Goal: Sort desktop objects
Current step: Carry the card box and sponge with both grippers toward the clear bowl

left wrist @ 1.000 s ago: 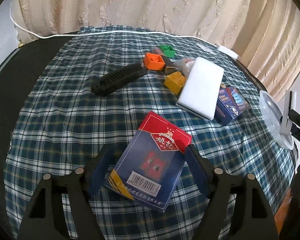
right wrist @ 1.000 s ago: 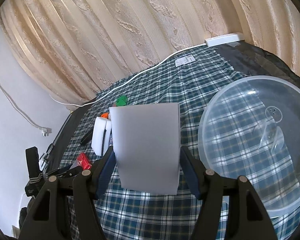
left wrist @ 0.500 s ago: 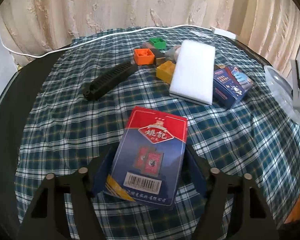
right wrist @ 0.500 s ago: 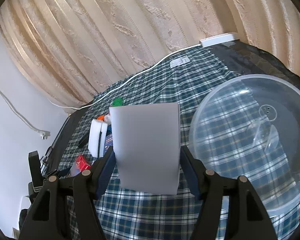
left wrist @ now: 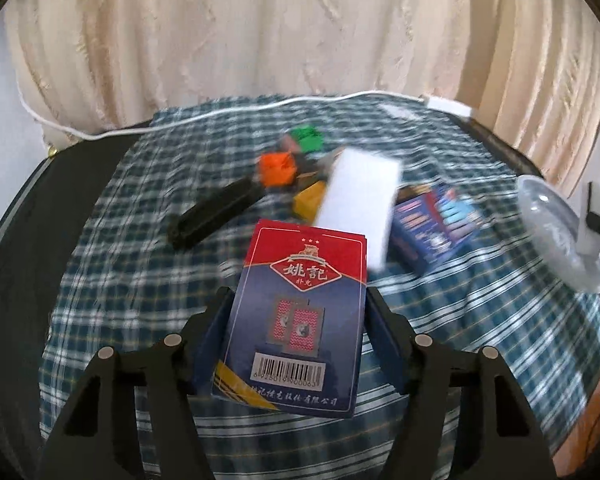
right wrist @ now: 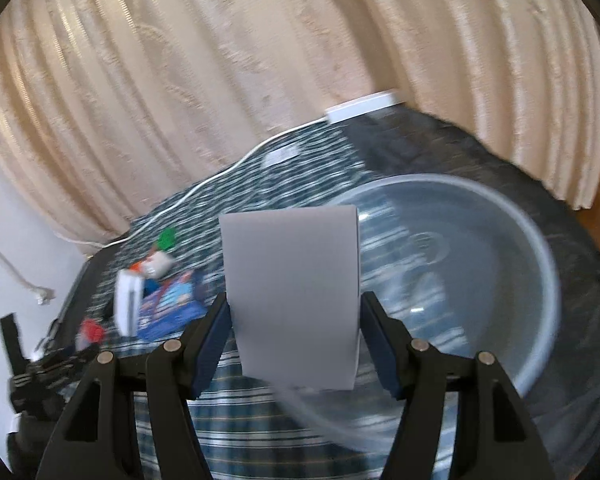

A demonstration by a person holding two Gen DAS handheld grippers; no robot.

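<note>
My left gripper [left wrist: 298, 320] is shut on a red and blue playing-card box [left wrist: 300, 312] and holds it above the plaid cloth. My right gripper [right wrist: 294, 328] is shut on a white sponge block [right wrist: 292, 292], held over the near rim of a clear plastic bowl [right wrist: 500, 280]. On the cloth in the left wrist view lie a second white sponge [left wrist: 360, 200], a blue card box [left wrist: 436, 228], a black comb [left wrist: 216, 212], and orange [left wrist: 278, 168], yellow [left wrist: 310, 200] and green [left wrist: 308, 140] bricks.
The clear bowl also shows at the right edge of the left wrist view [left wrist: 556, 232]. A white cable [left wrist: 220, 114] and power strip [left wrist: 450, 106] run along the back edge by the curtain. The left gripper shows at the lower left of the right wrist view [right wrist: 40, 364].
The left gripper has lifted and squared up the card box and swung its view upward. The right gripper has carried the sponge closer, over the bowl's rim.
</note>
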